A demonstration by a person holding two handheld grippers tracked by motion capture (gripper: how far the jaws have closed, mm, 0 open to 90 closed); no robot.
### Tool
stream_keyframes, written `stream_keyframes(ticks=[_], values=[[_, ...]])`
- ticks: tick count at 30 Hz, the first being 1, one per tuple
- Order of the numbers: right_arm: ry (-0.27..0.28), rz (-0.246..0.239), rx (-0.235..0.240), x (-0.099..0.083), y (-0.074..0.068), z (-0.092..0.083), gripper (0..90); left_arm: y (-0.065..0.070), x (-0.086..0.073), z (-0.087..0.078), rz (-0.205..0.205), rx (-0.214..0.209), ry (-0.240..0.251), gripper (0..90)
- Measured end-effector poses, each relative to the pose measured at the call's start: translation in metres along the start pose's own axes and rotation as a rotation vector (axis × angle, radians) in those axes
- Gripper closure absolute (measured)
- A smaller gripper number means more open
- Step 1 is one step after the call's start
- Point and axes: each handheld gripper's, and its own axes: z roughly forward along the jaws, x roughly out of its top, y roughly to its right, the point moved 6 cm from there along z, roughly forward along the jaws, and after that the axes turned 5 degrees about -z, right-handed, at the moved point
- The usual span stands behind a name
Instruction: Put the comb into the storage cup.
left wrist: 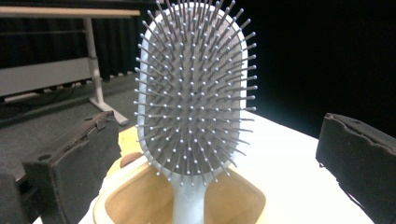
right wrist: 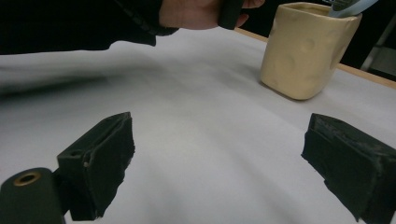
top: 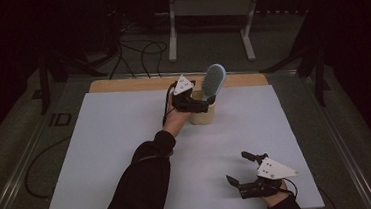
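Nearest the person, the right gripper (top: 245, 172) rests low on the white table sheet (top: 102, 156), jaws spread wide with nothing between them, well apart from the rest. Farther off stands one cream holder cup (top: 202, 112) with one hairbrush (top: 214, 81) upright in it, handle down, bristled head above the rim. The left gripper (top: 199, 105) sits at the cup, jaws released, one pad on each side of the brush, neither pressing it.
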Motion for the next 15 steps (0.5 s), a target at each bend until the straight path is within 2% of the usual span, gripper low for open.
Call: stream_keyframes(ticks=[4, 12, 13, 14, 15], values=[[-0.004, 0.001, 0.000, -0.0008, 0.0003, 0.0004, 8.5, 0.0000, 0.0008, -0.0009, 0.009, 0.001, -0.008, 0.0], [-0.003, 0.012, 0.004, -0.0033, 0.0030, 0.0006, 8.5, -0.0032, 0.0018, -0.0027, 0.000, -0.016, -0.023, 0.0], [-0.003, 0.012, 0.004, -0.0033, 0.0030, 0.0006, 8.5, -0.0034, 0.0022, -0.0031, -0.002, -0.023, -0.026, 0.0], [-0.001, 0.015, 0.000, -0.0034, 0.0042, 0.0008, 8.5, -0.0027, 0.0030, -0.0036, -0.010, -0.048, -0.032, 0.0], [-0.001, 0.015, 0.000, -0.0034, 0.0042, 0.0008, 8.5, -0.0027, 0.0030, -0.0036, -0.010, -0.048, -0.032, 0.0]])
